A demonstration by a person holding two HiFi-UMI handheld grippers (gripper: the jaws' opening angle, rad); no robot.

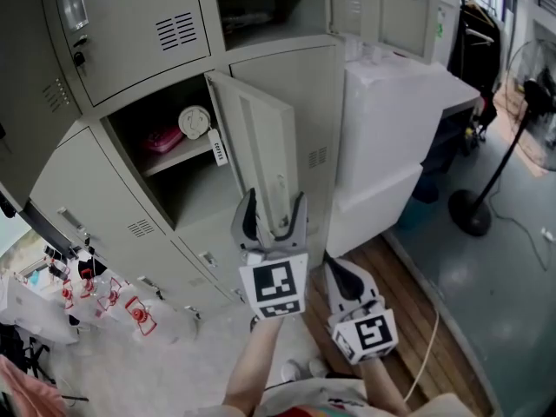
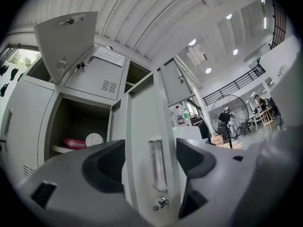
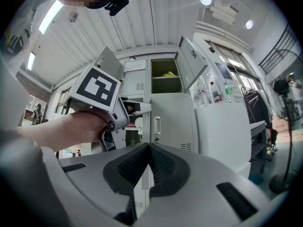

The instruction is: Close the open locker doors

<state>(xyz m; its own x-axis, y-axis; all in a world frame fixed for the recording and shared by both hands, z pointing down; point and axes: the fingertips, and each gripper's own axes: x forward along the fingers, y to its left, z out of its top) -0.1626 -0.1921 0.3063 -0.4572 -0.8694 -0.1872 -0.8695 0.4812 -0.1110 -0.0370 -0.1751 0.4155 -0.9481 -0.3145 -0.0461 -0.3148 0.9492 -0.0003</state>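
A grey locker door (image 1: pixel 261 150) stands swung out from its compartment in the middle of the locker bank (image 1: pixel 130 11). My left gripper (image 1: pixel 275 218) is open and straddles that door's free edge. In the left gripper view the door (image 2: pixel 142 126) with its handle (image 2: pixel 157 164) fills the gap of the left gripper (image 2: pixel 150 160). My right gripper (image 1: pixel 346 278) hangs lower right, shut on nothing, its pads (image 3: pixel 161 162) pressed together. Its view also catches the left gripper (image 3: pixel 102 91). An upper compartment (image 1: pixel 261 7) is open too.
Inside the open locker a shelf (image 1: pixel 178 155) holds a pink thing (image 1: pixel 163 137) and a white round thing (image 1: pixel 194 122). A white cabinet (image 1: pixel 391 137) stands right of the lockers. A standing fan (image 1: pixel 521 111) is at far right. Bags (image 1: pixel 113 298) hang lower left.
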